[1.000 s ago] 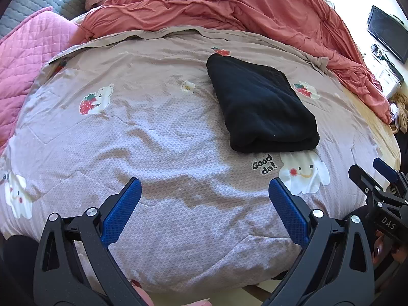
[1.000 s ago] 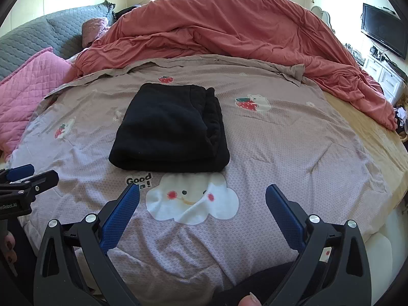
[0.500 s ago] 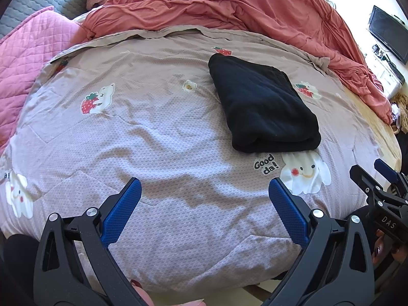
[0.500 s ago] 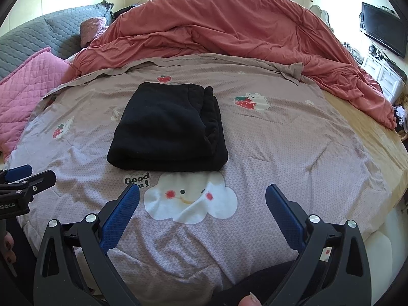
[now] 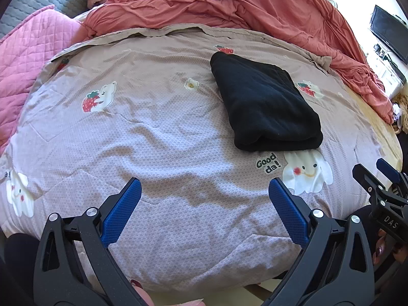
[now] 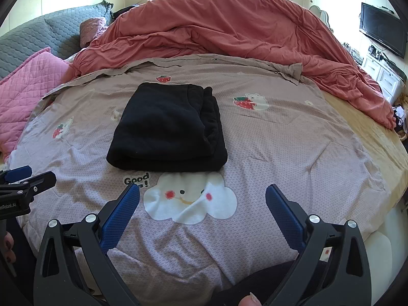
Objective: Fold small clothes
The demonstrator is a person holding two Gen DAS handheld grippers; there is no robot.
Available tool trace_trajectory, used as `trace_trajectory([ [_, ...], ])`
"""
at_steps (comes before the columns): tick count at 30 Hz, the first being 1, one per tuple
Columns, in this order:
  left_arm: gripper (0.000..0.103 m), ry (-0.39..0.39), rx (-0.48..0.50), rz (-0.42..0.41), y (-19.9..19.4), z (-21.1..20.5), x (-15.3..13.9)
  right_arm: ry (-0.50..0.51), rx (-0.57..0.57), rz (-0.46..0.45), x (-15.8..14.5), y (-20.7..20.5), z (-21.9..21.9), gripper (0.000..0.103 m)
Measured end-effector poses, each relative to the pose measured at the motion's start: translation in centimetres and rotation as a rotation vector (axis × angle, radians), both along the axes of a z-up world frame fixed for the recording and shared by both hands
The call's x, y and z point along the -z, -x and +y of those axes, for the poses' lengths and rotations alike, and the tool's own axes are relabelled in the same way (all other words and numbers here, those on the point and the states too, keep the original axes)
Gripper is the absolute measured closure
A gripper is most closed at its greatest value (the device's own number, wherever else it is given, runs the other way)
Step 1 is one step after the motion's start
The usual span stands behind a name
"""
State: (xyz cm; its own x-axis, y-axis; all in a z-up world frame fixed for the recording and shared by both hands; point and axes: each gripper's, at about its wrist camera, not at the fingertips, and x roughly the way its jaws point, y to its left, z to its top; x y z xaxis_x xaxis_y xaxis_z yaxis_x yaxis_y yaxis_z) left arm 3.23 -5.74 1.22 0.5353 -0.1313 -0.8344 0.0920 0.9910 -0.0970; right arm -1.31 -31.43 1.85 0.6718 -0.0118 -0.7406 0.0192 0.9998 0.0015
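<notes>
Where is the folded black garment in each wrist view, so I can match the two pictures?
Left wrist: the garment lies right of centre, beyond and right of the open left gripper.
Right wrist: the garment lies left of centre, beyond the open right gripper.
Shared landmark: the cloud print, right by the garment's near edge in both views.

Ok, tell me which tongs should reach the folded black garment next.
Right, probably. The right tongs point almost straight at the black garment, just past the cloud print. From the left tongs, also open, it lies off to the right.
</notes>
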Motion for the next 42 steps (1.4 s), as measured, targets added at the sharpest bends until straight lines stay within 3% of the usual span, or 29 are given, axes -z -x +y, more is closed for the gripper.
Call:
trace_trajectory([
  [17,0.009,-0.007,0.012,0.001,0.1,-0.3,0.0,0.001,0.0,0.0,0.0,0.0,-0.1,0.005],
  [22,0.009,0.027,0.031,-0.005,0.2,-0.1,-0.4,0.004,0.006,-0.004,-0.1,0.0,-0.5,0.005],
  [24,0.009,-0.004,0.03,0.004,0.0,-0.2,-0.4,0.002,0.011,-0.007,-0.3,0.0,-0.8,0.005],
  [30,0.009,0.1,-0.012,0.066,-0.7,2.7,0.4,-0.091,0.087,-0.031,-1.7,0.8,-3.6,0.005],
  [33,0.009,0.099,-0.081,0.048,-1.5,6.5,0.3,-0.111,0.219,-0.071,-3.0,2.2,-8.7,0.005],
  [36,0.009,0.044,-0.242,0.038,-3.4,13.7,0.7,-0.057,0.404,-0.101,-3.0,4.2,-15.6,0.005],
  [39,0.009,-0.047,-0.389,0.059,-5.0,20.3,1.8,-0.011,0.688,-0.058,-0.5,7.9,-25.0,0.005],
  [42,0.009,-0.128,-0.569,0.098,-6.5,28.7,3.4,-0.025,0.973,0.046,4.1,12.9,-34.4,0.005],
])
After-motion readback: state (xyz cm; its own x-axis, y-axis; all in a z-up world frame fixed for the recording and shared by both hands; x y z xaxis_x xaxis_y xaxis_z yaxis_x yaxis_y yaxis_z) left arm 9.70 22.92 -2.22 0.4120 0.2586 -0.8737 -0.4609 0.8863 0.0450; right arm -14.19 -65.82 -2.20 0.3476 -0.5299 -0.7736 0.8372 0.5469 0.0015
